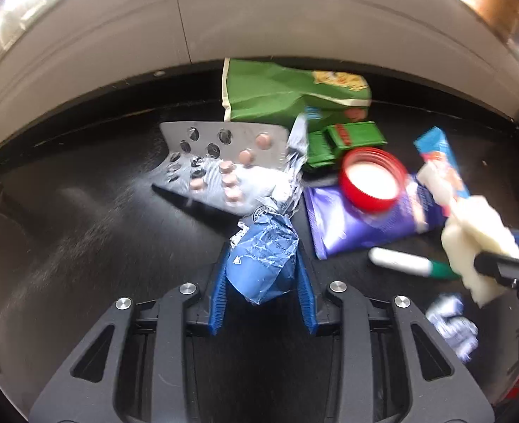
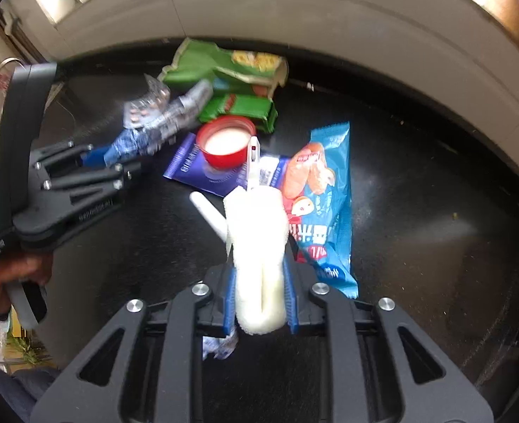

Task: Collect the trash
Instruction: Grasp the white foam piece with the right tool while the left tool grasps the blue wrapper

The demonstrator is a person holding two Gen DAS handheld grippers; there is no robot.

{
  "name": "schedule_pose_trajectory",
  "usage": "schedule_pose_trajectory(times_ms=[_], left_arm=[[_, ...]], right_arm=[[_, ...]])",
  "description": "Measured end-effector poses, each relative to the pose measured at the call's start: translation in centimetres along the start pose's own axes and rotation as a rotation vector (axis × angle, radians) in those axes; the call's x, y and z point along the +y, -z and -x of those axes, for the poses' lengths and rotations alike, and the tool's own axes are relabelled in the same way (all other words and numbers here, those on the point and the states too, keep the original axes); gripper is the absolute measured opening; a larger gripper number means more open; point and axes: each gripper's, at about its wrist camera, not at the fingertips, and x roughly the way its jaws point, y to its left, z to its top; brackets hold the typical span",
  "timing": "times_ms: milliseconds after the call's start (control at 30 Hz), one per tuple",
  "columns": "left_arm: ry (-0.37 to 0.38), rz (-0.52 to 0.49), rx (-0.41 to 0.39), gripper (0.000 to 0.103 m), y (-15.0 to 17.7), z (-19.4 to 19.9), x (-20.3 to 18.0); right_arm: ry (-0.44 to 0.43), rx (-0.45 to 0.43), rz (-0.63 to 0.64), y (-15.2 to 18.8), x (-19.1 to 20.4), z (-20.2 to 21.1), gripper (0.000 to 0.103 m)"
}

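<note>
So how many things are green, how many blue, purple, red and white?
Green: 2, chip bag, toy truck
Blue: 2, crumpled wrapper, snack packet
Purple: 1, pouch
Red: 1, lid
White: 2, sponge, marker
Total: 8

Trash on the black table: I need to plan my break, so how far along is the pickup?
Nothing visibly binned yet. In hand: the left hand-held gripper clamps a crumpled blue wrapper; the right hand-held gripper clamps a white sponge. Left on the table: green bag, pill blister, red lid, purple packet, blue snack pack.
</note>
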Motion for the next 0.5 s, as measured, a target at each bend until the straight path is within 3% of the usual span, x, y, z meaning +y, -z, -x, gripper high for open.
schedule_pose_trajectory(times_ms=[300, 500], left_arm=[[-0.022, 0.033, -0.033, 0.034, 6.2, 8.3, -1.7], [-0.030, 0.054, -0.035, 0.034, 9.5, 10.8, -2.4]], right_arm=[[-0.024, -0.101, -0.041, 3.9, 0.0, 7.0, 0.022], [-0.021, -0.115, -0.045, 7.2, 0.3, 9.0, 0.022]])
